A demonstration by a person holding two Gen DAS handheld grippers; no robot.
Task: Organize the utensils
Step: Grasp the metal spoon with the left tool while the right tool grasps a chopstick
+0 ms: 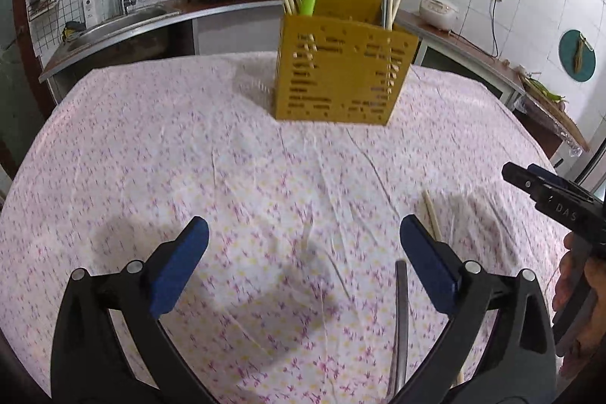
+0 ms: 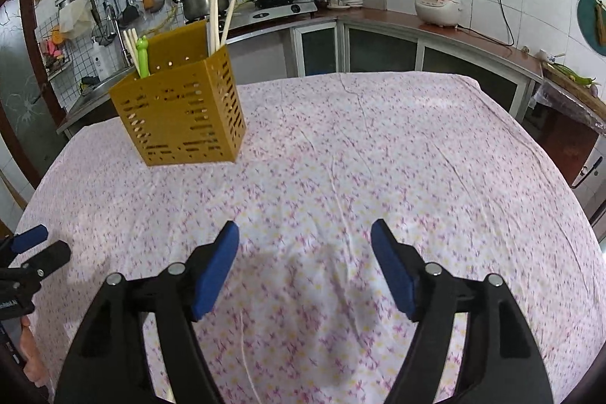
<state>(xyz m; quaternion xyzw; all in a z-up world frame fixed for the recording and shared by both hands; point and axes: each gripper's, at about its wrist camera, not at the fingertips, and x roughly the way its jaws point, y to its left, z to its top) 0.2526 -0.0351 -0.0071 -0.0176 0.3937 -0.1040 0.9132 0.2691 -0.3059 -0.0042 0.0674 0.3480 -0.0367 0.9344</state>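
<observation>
Both the left hand-held gripper [image 1: 303, 233] and the right hand-held gripper [image 2: 305, 237] hung spread apart and empty, the yellow utensil holder [image 1: 341, 78] at twelve o'clock on the bench [image 1: 189, 158].

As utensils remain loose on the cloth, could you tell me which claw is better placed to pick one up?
Probably left. The left claw is open with the dark utensil and chopstick beside its finger; the right claw has only cloth ahead.
</observation>
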